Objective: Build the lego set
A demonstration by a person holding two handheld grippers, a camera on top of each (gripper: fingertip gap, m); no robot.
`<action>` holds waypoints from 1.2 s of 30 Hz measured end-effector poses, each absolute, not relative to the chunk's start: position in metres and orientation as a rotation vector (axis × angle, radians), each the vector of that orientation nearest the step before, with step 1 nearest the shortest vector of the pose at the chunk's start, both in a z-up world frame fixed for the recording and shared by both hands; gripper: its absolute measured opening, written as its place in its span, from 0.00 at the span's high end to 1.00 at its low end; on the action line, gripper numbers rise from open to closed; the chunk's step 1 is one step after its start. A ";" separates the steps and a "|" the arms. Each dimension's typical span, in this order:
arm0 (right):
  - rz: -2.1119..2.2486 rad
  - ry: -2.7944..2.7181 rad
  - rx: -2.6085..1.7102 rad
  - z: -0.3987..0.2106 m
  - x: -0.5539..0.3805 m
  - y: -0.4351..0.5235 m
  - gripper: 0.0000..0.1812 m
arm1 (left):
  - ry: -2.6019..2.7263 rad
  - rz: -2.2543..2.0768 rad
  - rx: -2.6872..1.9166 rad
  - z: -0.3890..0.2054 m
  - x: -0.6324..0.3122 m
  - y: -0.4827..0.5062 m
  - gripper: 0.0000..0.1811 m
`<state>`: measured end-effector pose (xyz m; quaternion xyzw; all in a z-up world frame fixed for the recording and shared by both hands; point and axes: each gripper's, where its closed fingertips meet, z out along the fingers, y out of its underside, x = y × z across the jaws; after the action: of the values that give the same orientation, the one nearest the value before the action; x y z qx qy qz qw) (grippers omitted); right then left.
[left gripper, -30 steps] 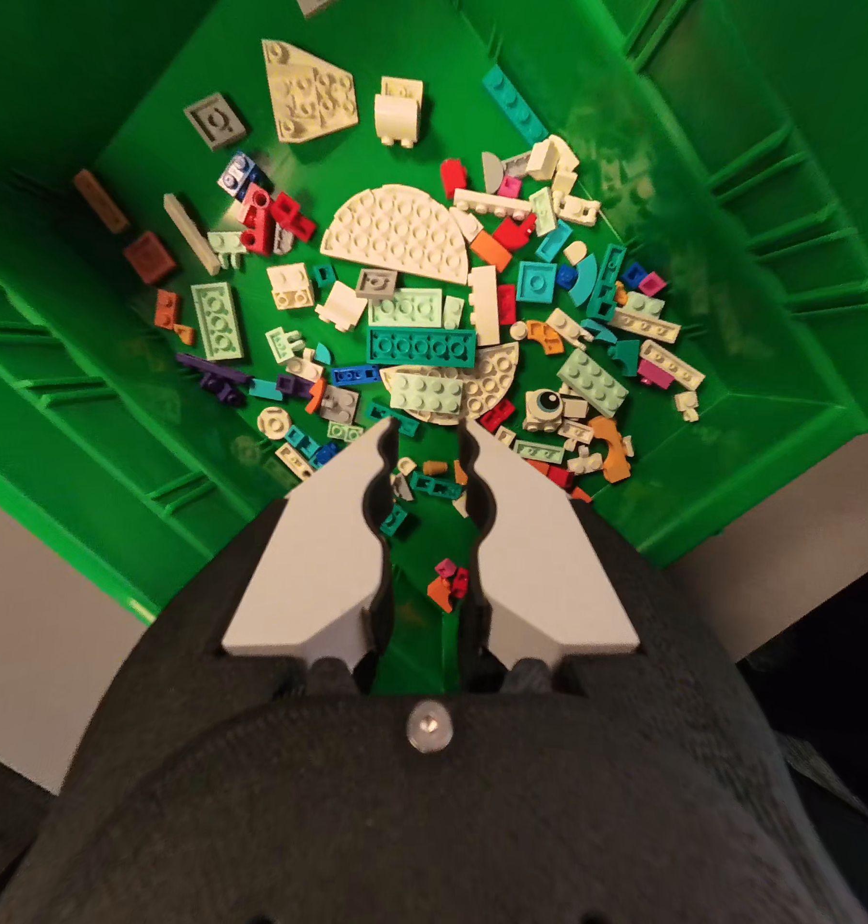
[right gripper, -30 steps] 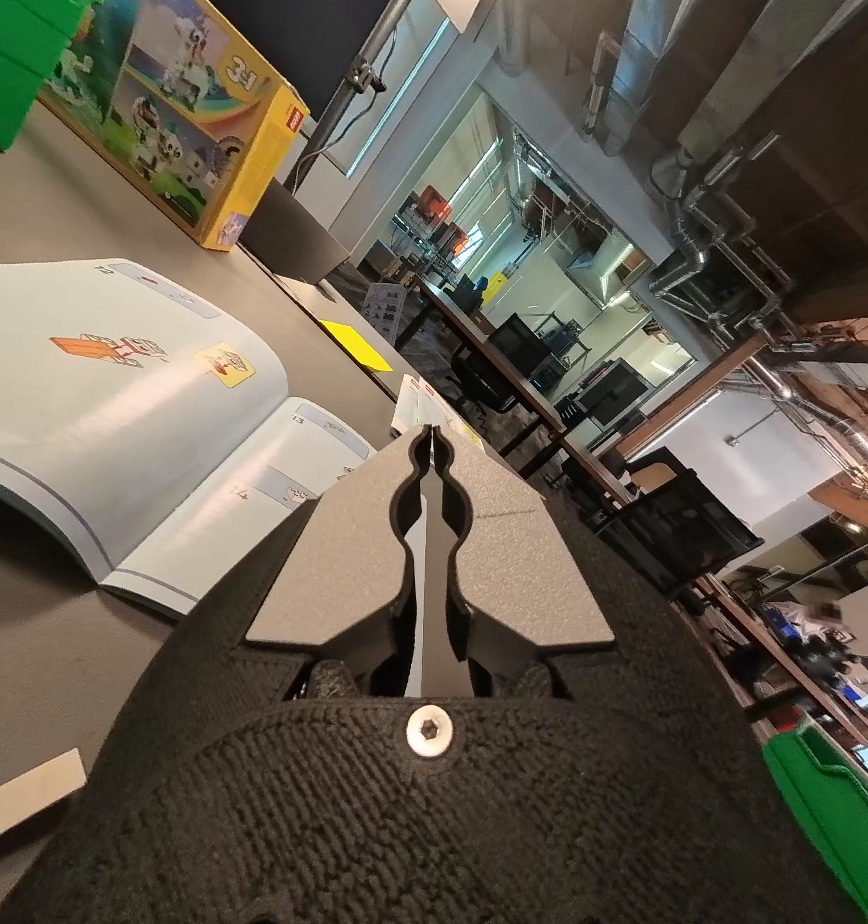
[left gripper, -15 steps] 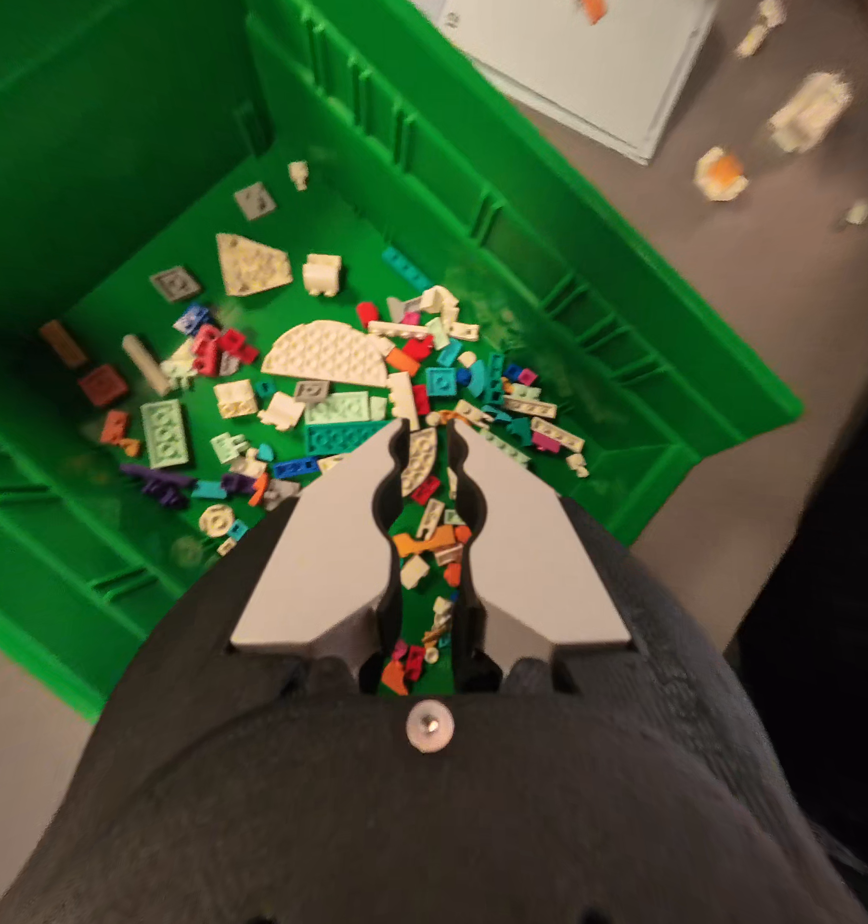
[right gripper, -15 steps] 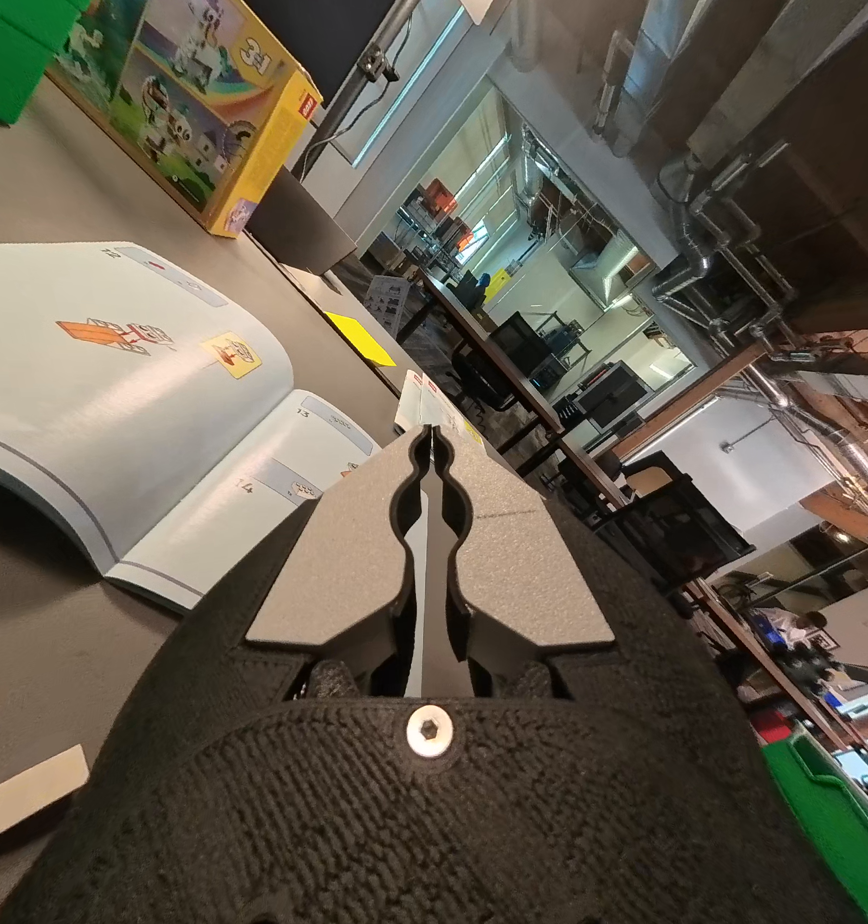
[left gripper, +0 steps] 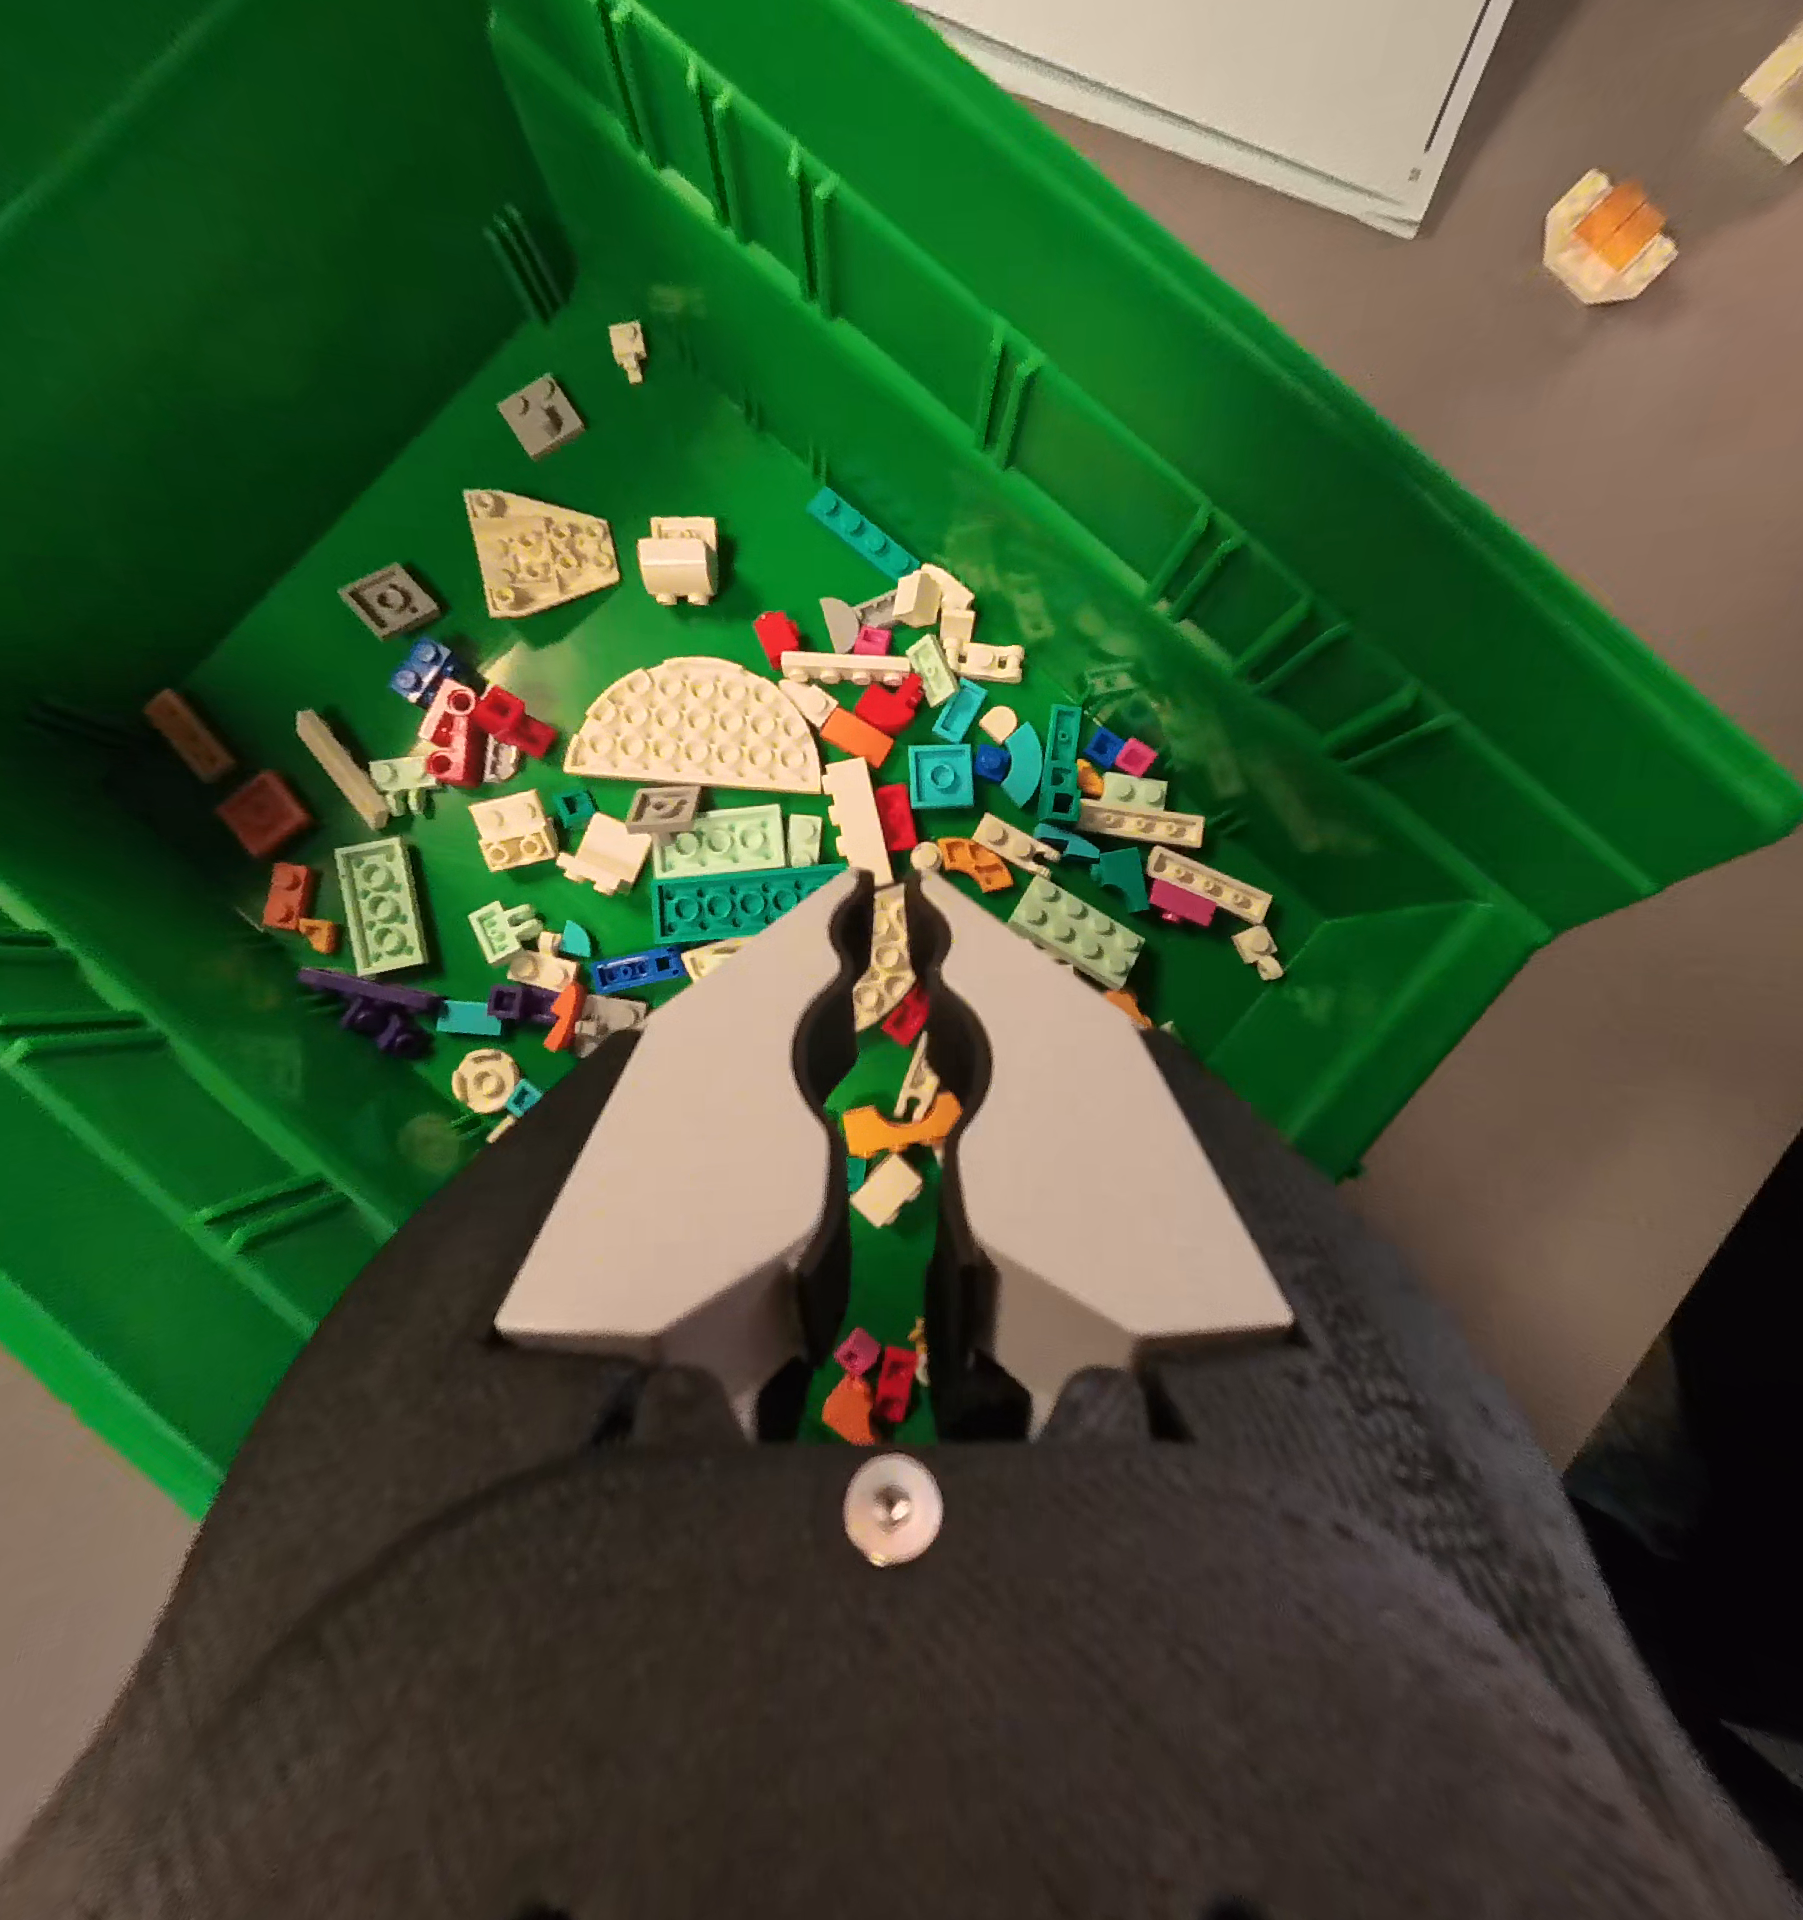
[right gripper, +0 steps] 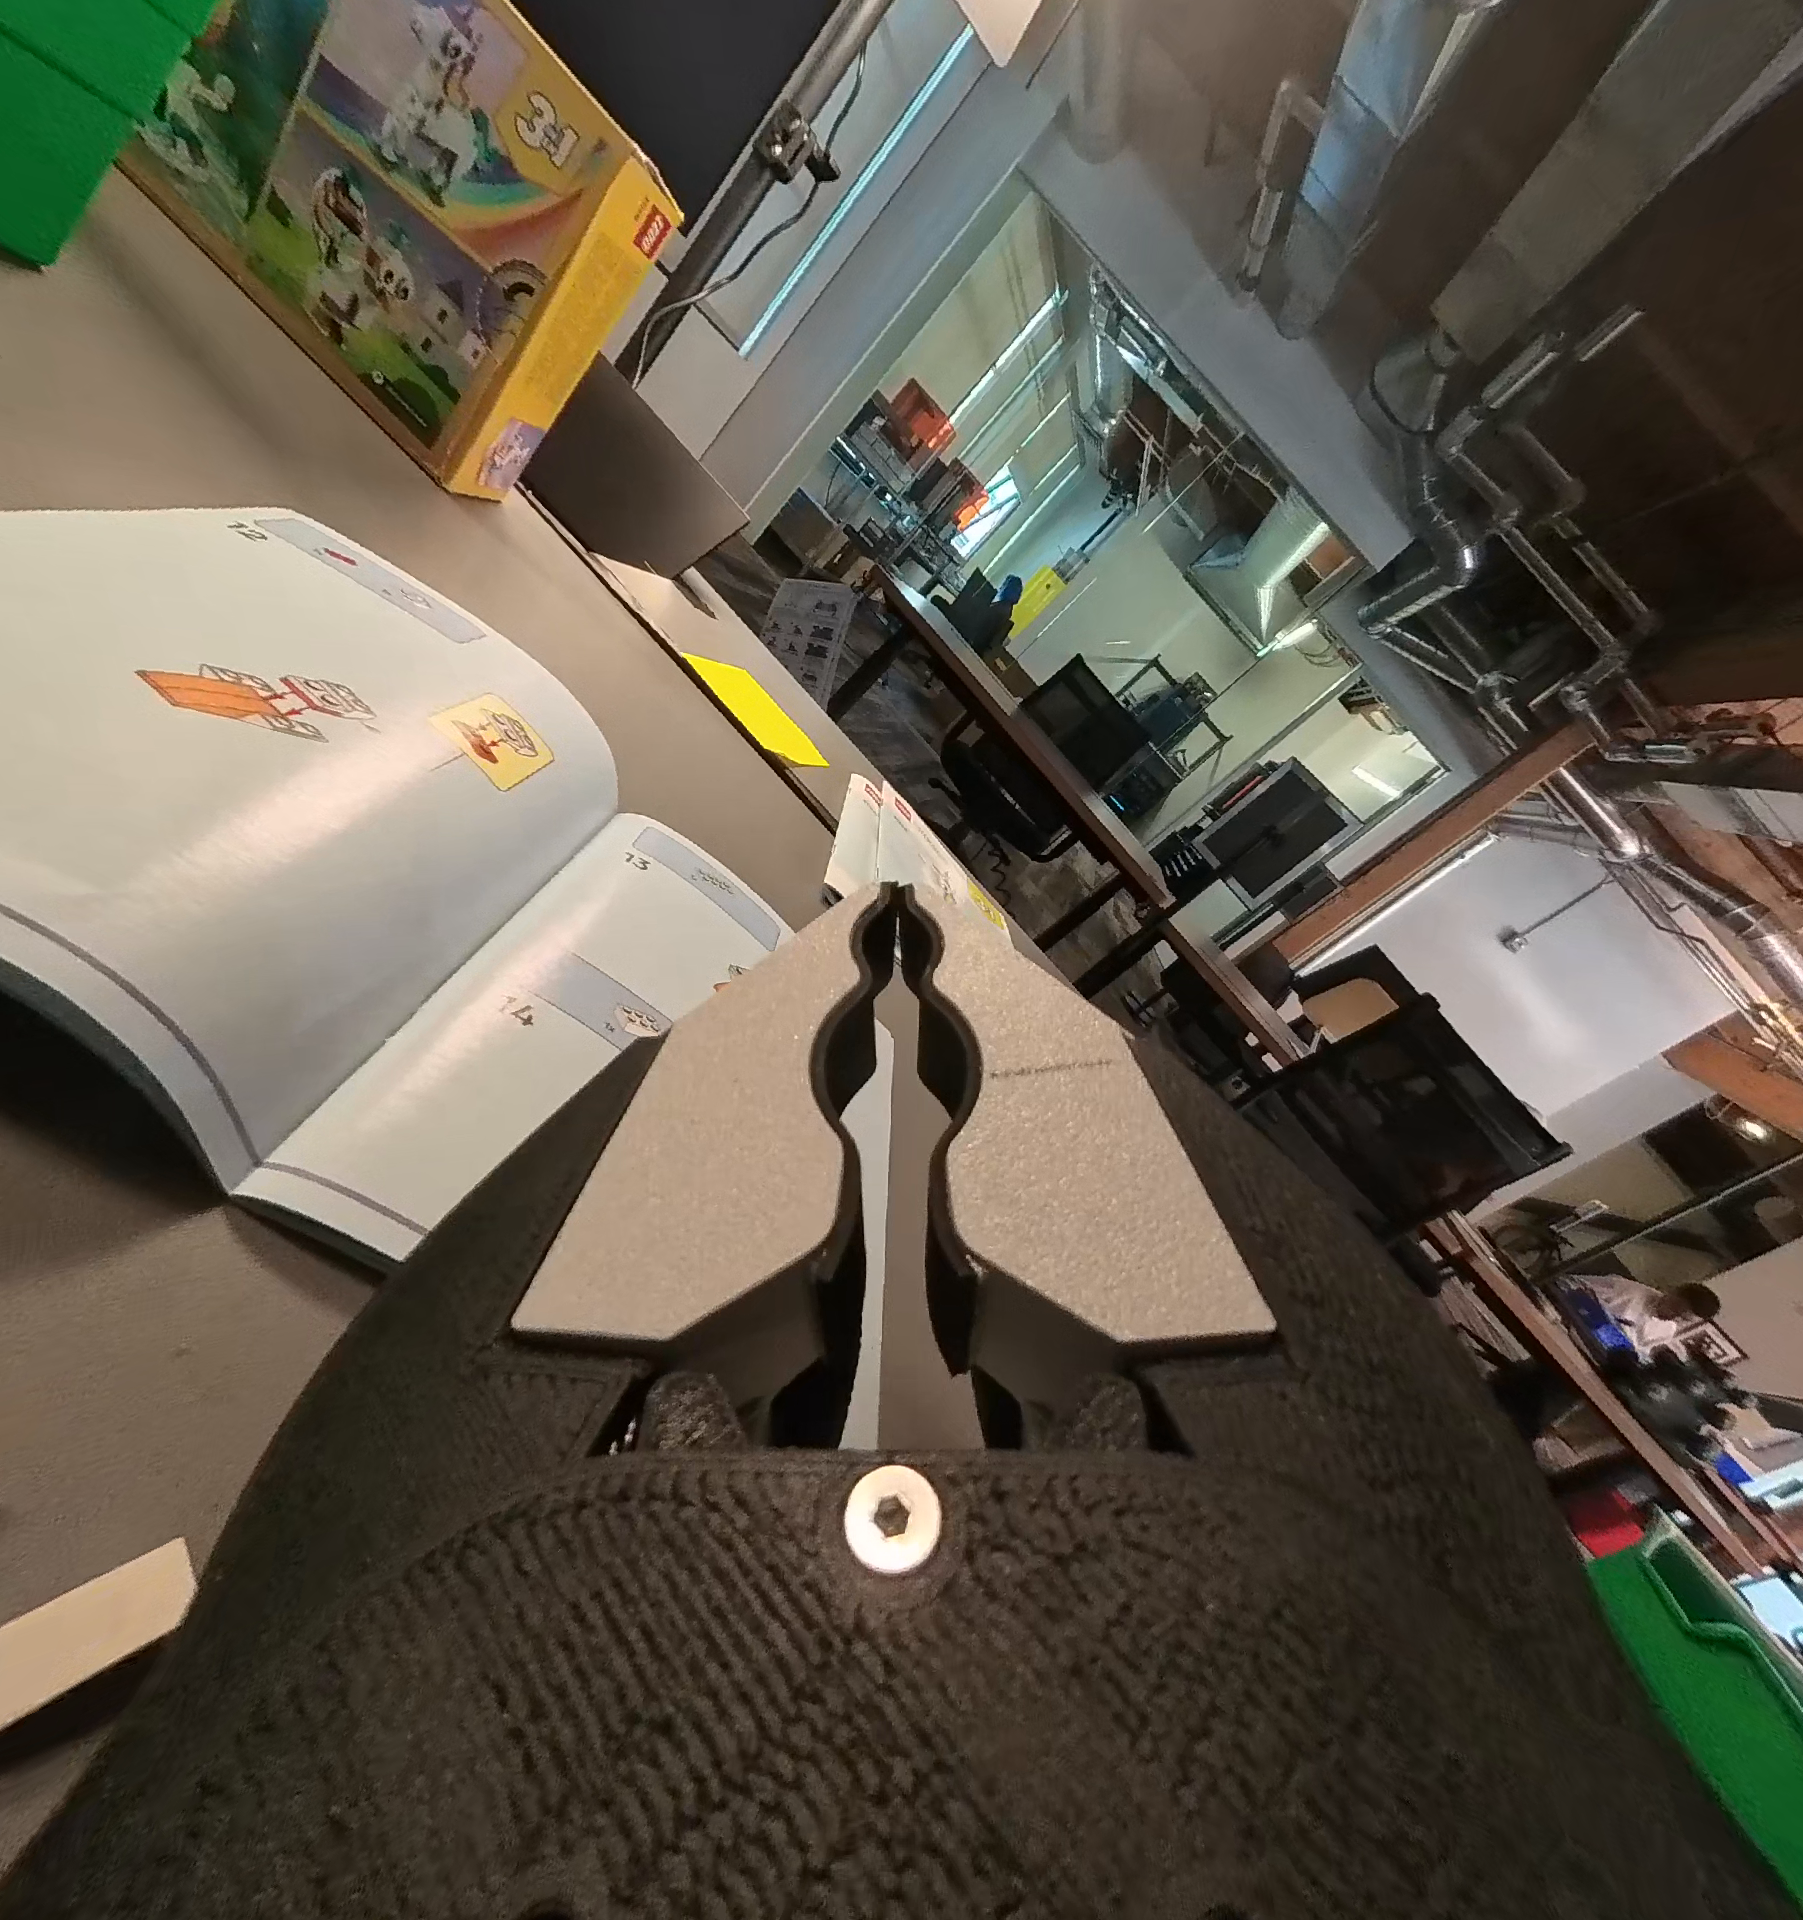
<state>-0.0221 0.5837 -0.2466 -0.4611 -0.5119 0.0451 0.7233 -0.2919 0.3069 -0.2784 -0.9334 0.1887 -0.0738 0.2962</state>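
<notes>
A green bin [left gripper: 1188, 582] holds several loose Lego pieces, among them a cream half-round plate [left gripper: 689, 727], a teal long plate [left gripper: 731, 904] and a mint brick [left gripper: 1073, 930]. My left gripper [left gripper: 884, 888] hovers above the bin's near side. Its jaws stand a narrow gap apart with nothing clamped; bin pieces show through the gap. My right gripper [right gripper: 889, 891] is shut and empty. It is tilted up over the table beside the open instruction booklet [right gripper: 305, 831].
A small cream and orange build [left gripper: 1609, 234] and a cream build [left gripper: 1801, 94] sit on the grey table by the booklet [left gripper: 1240, 94]. The set's box [right gripper: 409, 229], another green bin [right gripper: 24, 125] and a pale card [right gripper: 66, 1631] are on the table. My right tips are roughly 12 centimetres from the pale card [right gripper: 66, 1631].
My left gripper has pulled back and up from the bin floor, and its jaws have narrowed. The right gripper has barely moved.
</notes>
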 end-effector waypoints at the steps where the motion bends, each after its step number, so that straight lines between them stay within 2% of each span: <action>1: 0.099 -1.131 -1.018 -0.247 -0.022 0.584 1.00 | 0.497 -0.192 -2.479 -0.278 -0.293 0.307 0.97; 20: 0.127 -1.092 -1.032 -0.242 -0.018 0.587 1.00 | 0.358 -0.127 -2.390 -0.257 -0.308 0.318 0.99; 24: 0.109 -1.072 -1.036 -0.241 -0.016 0.589 1.00 | 0.243 -0.191 -2.382 -0.250 -0.304 0.308 0.98; 32: 0.082 -1.045 -1.028 -0.237 -0.012 0.590 1.00 | -0.034 -0.014 -2.283 -0.219 -0.308 0.262 0.97; 36: -0.005 -1.047 -1.022 -0.238 -0.009 0.593 1.00 | -0.234 -0.227 -2.144 -0.217 -0.268 0.250 0.96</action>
<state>-0.0093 0.5927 -0.2380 -0.4668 -0.4780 -0.0021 0.7440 -0.2678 0.2495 -0.2167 -0.8740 -0.0954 -0.0924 0.4675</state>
